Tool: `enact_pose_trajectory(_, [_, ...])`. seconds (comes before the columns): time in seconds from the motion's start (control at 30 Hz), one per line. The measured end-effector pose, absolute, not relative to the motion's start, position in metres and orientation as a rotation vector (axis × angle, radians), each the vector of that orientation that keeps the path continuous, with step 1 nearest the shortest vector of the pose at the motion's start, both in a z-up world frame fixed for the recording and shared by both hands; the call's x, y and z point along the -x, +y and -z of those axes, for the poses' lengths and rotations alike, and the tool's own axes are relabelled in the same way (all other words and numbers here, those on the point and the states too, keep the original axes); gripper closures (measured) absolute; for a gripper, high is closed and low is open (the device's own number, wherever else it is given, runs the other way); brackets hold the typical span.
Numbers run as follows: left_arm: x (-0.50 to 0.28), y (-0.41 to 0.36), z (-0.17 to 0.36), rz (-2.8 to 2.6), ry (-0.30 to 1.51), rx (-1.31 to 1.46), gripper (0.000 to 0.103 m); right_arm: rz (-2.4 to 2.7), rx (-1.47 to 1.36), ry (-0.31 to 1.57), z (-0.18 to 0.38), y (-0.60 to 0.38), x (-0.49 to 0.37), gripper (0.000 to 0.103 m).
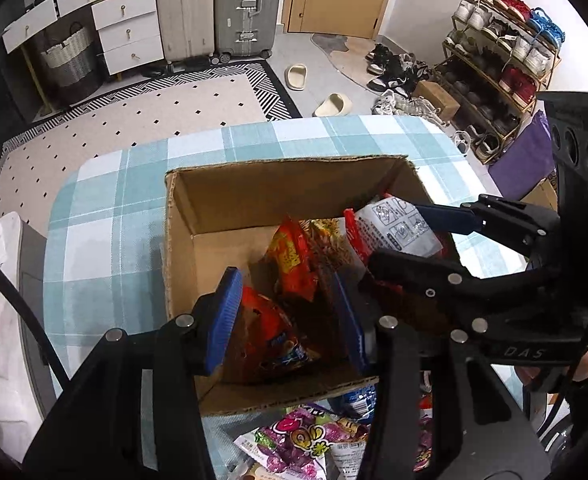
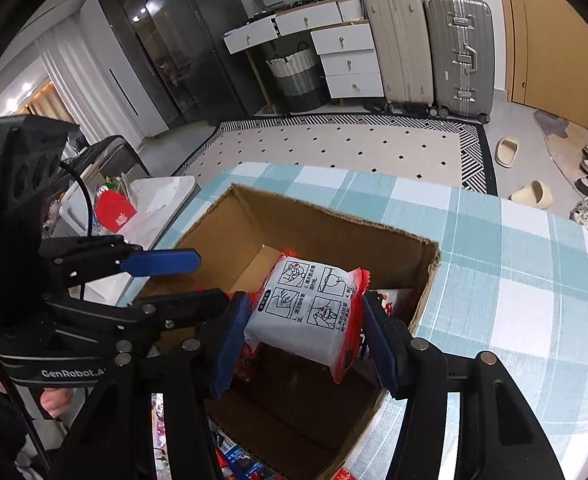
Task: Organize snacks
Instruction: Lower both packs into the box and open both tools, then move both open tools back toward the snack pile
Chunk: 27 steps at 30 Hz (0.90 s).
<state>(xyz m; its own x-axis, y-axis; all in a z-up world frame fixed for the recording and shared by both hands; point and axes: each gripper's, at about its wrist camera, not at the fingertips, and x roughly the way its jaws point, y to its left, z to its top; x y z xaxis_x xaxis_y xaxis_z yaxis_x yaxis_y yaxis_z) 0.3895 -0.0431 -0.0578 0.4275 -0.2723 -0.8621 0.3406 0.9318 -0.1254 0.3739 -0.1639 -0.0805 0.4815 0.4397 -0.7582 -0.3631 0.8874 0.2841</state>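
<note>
Both grippers are reaching into the cardboard box (image 2: 334, 236): left gripper (image 1: 290, 312) clamping an orange snack packet (image 1: 268, 336), right gripper (image 2: 306, 332) clamping a white noodle packet (image 2: 306, 308).

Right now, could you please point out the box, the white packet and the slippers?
Box (image 1: 254, 192): left wrist view, inner far wall.
White packet (image 2: 306, 312): right wrist view, printed face.
Slippers (image 1: 334, 105): left wrist view, nearer slipper's top.

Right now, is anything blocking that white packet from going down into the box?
Nothing visible does. The white packet hangs in the right gripper over the open cardboard box, with other snack bags lying lower inside.
</note>
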Motion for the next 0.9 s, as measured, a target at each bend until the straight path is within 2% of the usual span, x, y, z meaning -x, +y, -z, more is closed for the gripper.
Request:
enact_pose_trajectory(0.2, [-0.368, -0.039, 0.051, 0.343, 1.040, -0.114, 0.053, -0.481, -0.089, 0.926, 0.075, -0.167, -0.364, 0.037])
enact_pose_trajectory(0.33, [-0.347, -0.033, 0.040, 0.311, 1.002, -0.108, 0.041, -0.483, -0.100, 0.893, 0.062, -0.170, -0.351, 0.025])
enact_pose_trajectory(0.4, [-0.337, -0.028, 0.032, 0.308, 0.986, -0.085, 0.039, -0.482, -0.097, 0.877, 0.054, -0.172, -0.342, 0.025])
enact_pose_trajectory(0.5, [-0.316, -0.019, 0.020, 0.287, 0.947, -0.049, 0.029, -0.489, -0.111, 0.846, 0.041, -0.176, -0.325, 0.025])
enact_pose_trajectory(0.63, [-0.283, -0.010, 0.004, 0.278, 0.889, -0.048, 0.027, -0.481, -0.116, 0.792, 0.023, -0.180, -0.293, 0.025])
enact_pose_trajectory(0.77, [-0.245, -0.008, -0.008, 0.258, 0.818, -0.072, 0.023, -0.443, -0.110, 0.709, 0.009, -0.182, -0.252, 0.014])
enact_pose_trajectory(0.9, [-0.206, -0.002, -0.013, 0.243, 0.769, -0.073, 0.020, -0.444, -0.107, 0.640, 0.004, -0.180, -0.208, 0.010])
